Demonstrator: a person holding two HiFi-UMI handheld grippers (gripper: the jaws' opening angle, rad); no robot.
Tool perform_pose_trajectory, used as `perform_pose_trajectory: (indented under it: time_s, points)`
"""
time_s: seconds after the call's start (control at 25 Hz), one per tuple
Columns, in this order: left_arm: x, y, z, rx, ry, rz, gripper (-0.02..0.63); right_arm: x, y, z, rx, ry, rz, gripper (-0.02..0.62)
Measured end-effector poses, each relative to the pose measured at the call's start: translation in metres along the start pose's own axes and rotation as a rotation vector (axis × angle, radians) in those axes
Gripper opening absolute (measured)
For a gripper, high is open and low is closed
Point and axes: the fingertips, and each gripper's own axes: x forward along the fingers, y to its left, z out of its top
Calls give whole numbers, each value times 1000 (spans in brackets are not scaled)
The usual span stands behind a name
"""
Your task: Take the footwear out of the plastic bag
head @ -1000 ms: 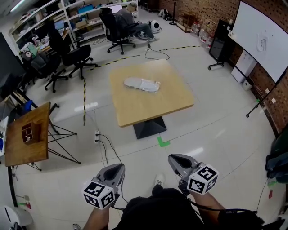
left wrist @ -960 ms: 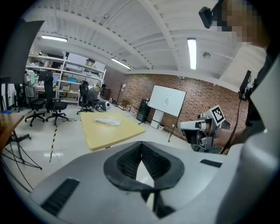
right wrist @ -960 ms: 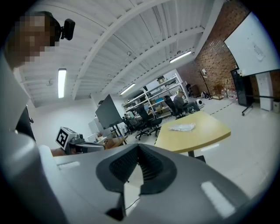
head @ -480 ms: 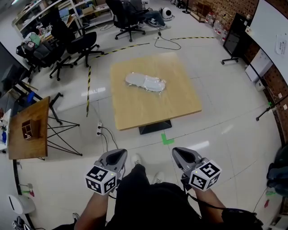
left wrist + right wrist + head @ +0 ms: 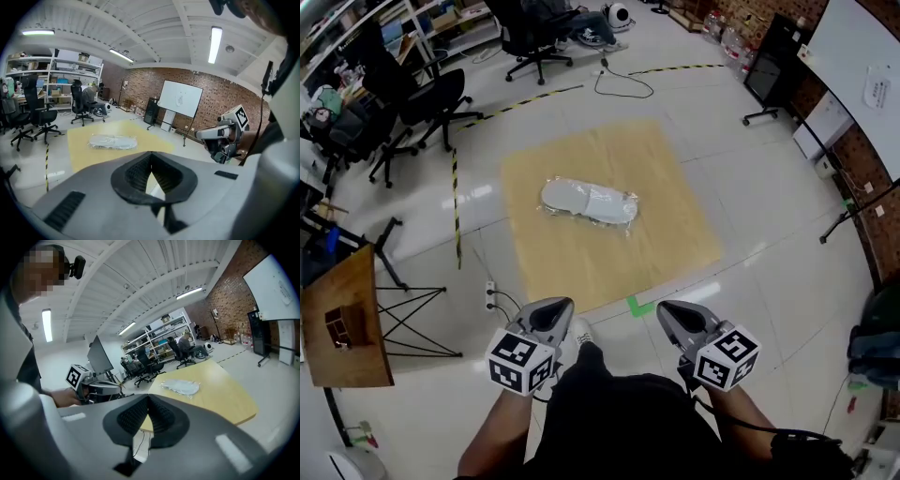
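Footwear [image 5: 578, 198], a pale shoe sealed in 1 clear plastic bag [image 5: 622, 214], lies flat near the middle of the square wooden table [image 5: 609, 267], untouched, as a person carrying 2 handheld grippers closes in on it. Over the last second the table has drawn from well ahead to just in front of the person's feet. Its near edge now sits beside the green tape mark [image 5: 639, 305] on the floor. That suggests the walk-up is nearly over and the reach for the bag comes next; none of the unpacking has begun. The left gripper [image 5: 546, 317] and right gripper [image 5: 680, 321] are carried low at the waist, side by side but apart. Both are clenched on nothing, their jaws pressed together with only floor and tabletop seen past them. Each would likely have to spread its jaws before it could pinch the thin film. The tabletop bears only the bag, so nothing blocks a reach from the near side. Around it are a cable and socket strip [image 5: 492, 295] on the floor by the table's near left corner, a line of yellow-and-black tape [image 5: 455, 202], and a small wooden stand [image 5: 342, 323] on thin legs further left. Office chairs [image 5: 422, 98] stand beyond, and a whiteboard [image 5: 861, 80] stands by the brick wall at right, all well apart from the bag.
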Motion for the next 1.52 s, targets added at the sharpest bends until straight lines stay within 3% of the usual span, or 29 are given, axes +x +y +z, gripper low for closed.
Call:
perform_pose_trajectory:
  time_s: [0.36,0.6,0.72,0.88,1.04,1.16,1.4,1.52]
  points:
    - [80,58,33,113,51,-147,6,76,-49,49,4,-2,-121,3]
    - [142,93,42,213,106,-81,6,101,-83,41,-128,108,-132,3]
    - [186,113,44,253,154,-32,13,110,-104,37,-114,148,-96,3]
    - [233,146,36,262,247,43,42,123,-122,30,-99,194,-39,3]
    - [291,159,25,286,344,23,124,133,-139,32,-131,219,-5,3]
    - [315,173,-4,272,431,16,143,140,-141,29,-145,226,22,3]
    - [314,160,-19,169,413,1,144,125,-168,23,-143,232,22,3]
    - [293,141,-37,214,443,-59,137,131,-176,9,-300,249,58,3]
